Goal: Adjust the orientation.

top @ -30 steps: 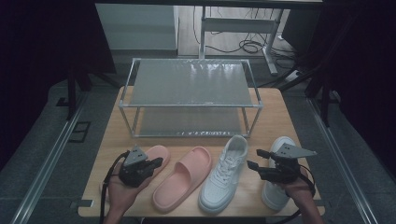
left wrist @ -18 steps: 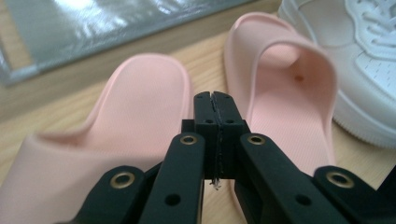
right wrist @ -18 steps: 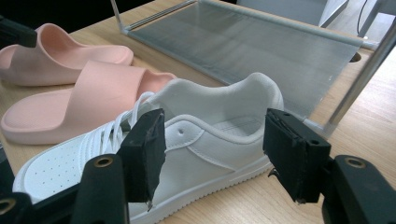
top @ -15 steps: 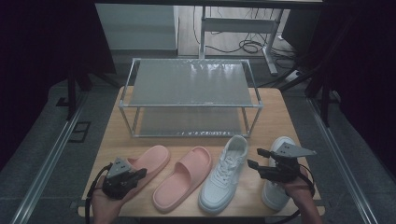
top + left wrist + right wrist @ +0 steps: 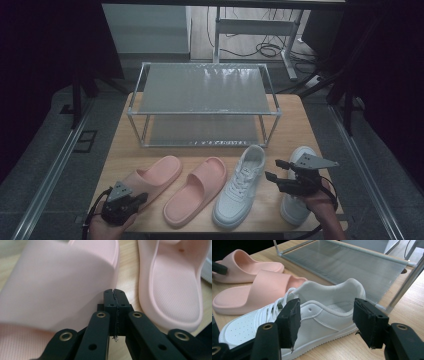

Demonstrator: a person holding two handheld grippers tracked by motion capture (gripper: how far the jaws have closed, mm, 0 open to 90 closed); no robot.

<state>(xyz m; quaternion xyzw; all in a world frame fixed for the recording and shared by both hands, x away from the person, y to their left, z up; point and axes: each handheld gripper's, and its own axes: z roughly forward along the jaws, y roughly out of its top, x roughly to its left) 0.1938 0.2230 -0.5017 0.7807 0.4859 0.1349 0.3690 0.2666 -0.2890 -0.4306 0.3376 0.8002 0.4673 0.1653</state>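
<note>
The left tool sits at the front left corner of the bench, held in a hand that comes in from the near edge, and its two black jaws are clenched flat against each other with nothing between them, as the left gripper view makes plain; their tips lie just at the side of the left pink slipper, close to its broad strap, though whether they press on it cannot be told. That slipper lies near the front left of the bench, slanted with one end toward the rack, and the second pink slipper lies just beside it on the right, slanted the same way. Next along the front edge comes a white sneaker with its laces up, and a second white sneaker lies near the front right corner, partly hidden under the right tool and the hand that holds it. The right tool hangs above that corner with its jaws released and well apart; in the right gripper view the heel part of the first sneaker shows between the two pads, farther off, and the pads do not touch it. Behind the four shoes, toward the far edge of the bench, stands a two-shelf metal rack with a silver frame, both shelves bare
</note>
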